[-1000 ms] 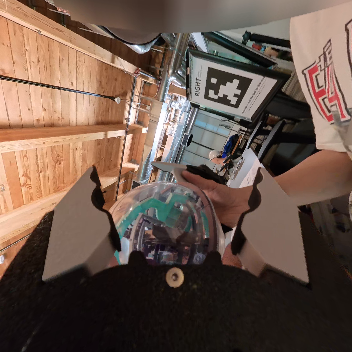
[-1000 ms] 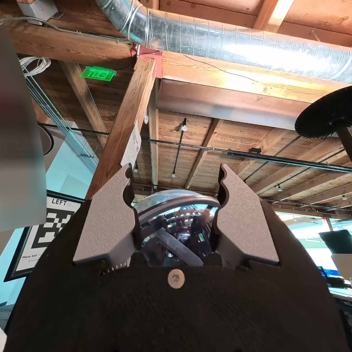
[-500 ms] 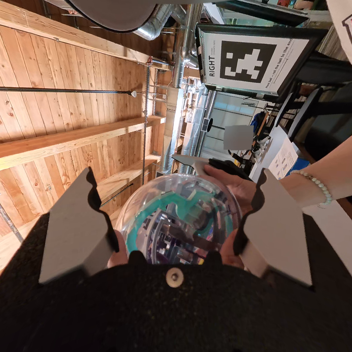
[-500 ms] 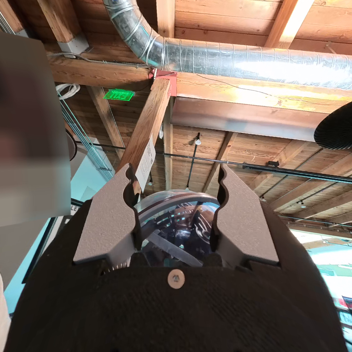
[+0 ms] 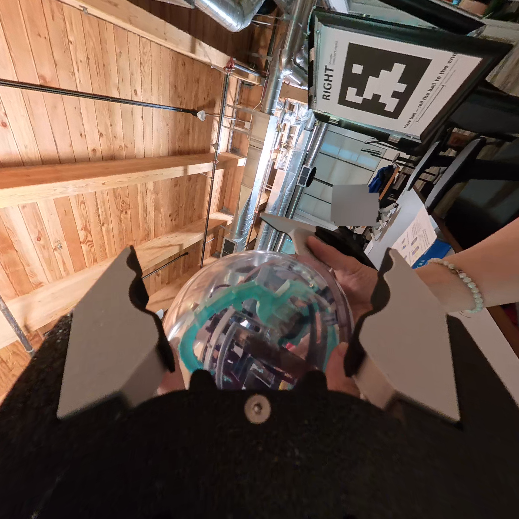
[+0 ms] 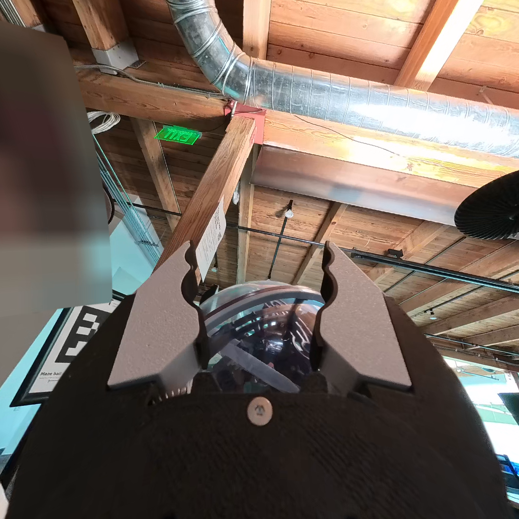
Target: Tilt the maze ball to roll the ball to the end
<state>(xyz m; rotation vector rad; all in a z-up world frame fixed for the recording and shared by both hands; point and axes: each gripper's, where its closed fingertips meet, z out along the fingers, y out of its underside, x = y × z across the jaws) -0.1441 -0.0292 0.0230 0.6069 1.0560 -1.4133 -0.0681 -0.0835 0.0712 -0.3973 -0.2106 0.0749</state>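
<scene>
— Where is the clear plastic maze ball (image 5: 257, 323) with the teal track inside?

— Between the two grey fingers of the left gripper (image 5: 258, 306), which stand wide apart on either side of it; whether they touch the shell I cannot tell. A bare hand (image 5: 349, 278) cups its far side, a pale bead bracelet (image 5: 467, 286) on the wrist.

— And the right gripper (image 6: 259, 311)?

— Its grey fingers sit closer together, flanking the same transparent sphere (image 6: 261, 331); they look pressed to its sides, though the contact is hidden. A clear seam rim arcs across the dome, dark track pieces beneath.

— The little ball inside?

— Too tangled with reflections to pick out.

— What of the room?

— Both cameras tilt upward: a wooden plank ceiling (image 5: 92, 140) with beams, a silver metal duct (image 6: 351, 95), a green lit sign (image 6: 178, 136), a black round fan (image 6: 491, 209). A black-framed white placard (image 5: 393, 81) with a black block pattern stands beyond the hand, above a white tabletop (image 5: 477, 339).
</scene>
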